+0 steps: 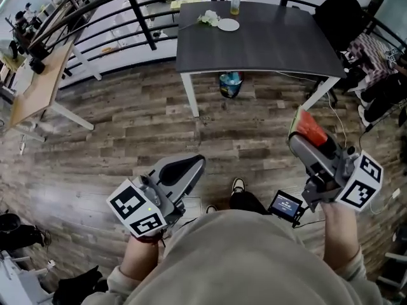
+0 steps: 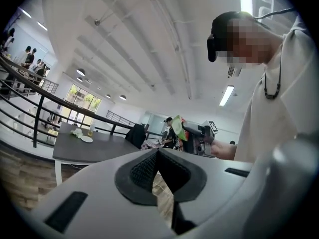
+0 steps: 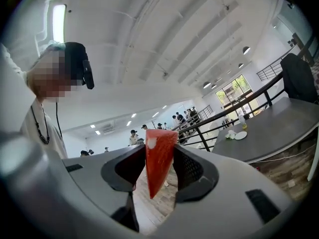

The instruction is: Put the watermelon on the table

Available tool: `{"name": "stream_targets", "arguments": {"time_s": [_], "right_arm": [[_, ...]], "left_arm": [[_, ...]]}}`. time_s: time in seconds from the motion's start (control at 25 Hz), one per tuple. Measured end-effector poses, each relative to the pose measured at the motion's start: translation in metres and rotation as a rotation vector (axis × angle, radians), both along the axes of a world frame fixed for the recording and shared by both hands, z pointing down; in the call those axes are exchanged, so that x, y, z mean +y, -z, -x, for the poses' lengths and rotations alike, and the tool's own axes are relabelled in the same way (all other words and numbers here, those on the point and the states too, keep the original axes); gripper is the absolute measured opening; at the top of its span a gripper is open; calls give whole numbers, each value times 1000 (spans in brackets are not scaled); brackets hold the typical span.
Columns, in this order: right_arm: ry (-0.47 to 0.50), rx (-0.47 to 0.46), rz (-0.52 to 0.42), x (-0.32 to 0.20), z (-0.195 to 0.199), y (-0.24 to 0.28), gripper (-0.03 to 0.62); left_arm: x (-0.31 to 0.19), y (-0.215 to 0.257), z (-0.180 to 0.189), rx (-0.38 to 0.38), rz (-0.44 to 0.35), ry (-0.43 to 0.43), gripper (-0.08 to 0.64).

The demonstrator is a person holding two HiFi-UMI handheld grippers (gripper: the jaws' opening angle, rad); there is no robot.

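R gripper (image 3: 158, 156) is clamped on a watermelon wedge (image 3: 157, 168), pads pressing both flat faces. The wedge stands btwn the jaws w/ its point hanging down. It's a thin triangular slice: bright red flesh, smooth and glossy, w/ one small pale patch near the top edge. In the head view the wedge (image 1: 311, 128) sticks up out of the R gripper (image 1: 301, 135), red face to the right and a yellow-green rind strip along its left side. It's held in the air over the wood-plank floor (image 1: 127, 126), well apart from the dark grey table (image 1: 267, 46) ahead. Table has white legs and carries a white plate (image 1: 228, 24) and a bottle (image 1: 235, 4) at its far side. L gripper (image 1: 189, 167) is clenched w/ nothing in it, pad tips touching.
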State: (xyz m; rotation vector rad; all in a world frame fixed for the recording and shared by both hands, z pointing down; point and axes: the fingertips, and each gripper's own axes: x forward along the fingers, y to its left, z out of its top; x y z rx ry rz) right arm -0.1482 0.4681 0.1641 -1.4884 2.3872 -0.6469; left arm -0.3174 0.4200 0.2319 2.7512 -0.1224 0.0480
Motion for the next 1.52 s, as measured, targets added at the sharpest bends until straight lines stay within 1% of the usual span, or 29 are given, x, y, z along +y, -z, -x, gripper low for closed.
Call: {"name": "stream_targets", "arguments": {"time_s": [0.16, 0.32, 0.56, 0.76, 0.88, 1.0, 1.16, 1.32, 1.52], "right_arm": [[28, 6, -27, -25, -29, 3, 187], [24, -18, -29, -45, -72, 0, 187], [4, -50, -36, -56, -133, -6, 187], [-5, -46, -17, -65, -173, -19, 187], [-28, -71, -15, -67, -196, -27, 187], [-48, -96, -2, -74, -212, -39, 187], [-67, -84, 3, -91, -223, -44, 187], [-96, -53, -2, -107, -231, -38, 187], [-146, -33, 10, -141, -240, -24, 187]], "left_arm": [[-20, 3, -33, 3, -20, 14, 3], [-39, 11, -78, 0, -37, 9, 3], [-53, 19, -140, -21, -66, -3, 3], [-64, 18, -180, -40, -62, -9, 3], [-68, 12, -199, -63, -59, -29, 3], [-82, 9, -212, -68, -59, -29, 3], [-105, 3, -227, -59, -62, -49, 3], [-129, 4, -245, -39, -71, -103, 3], [-176, 21, -266, -5, -79, -174, 3]]}}
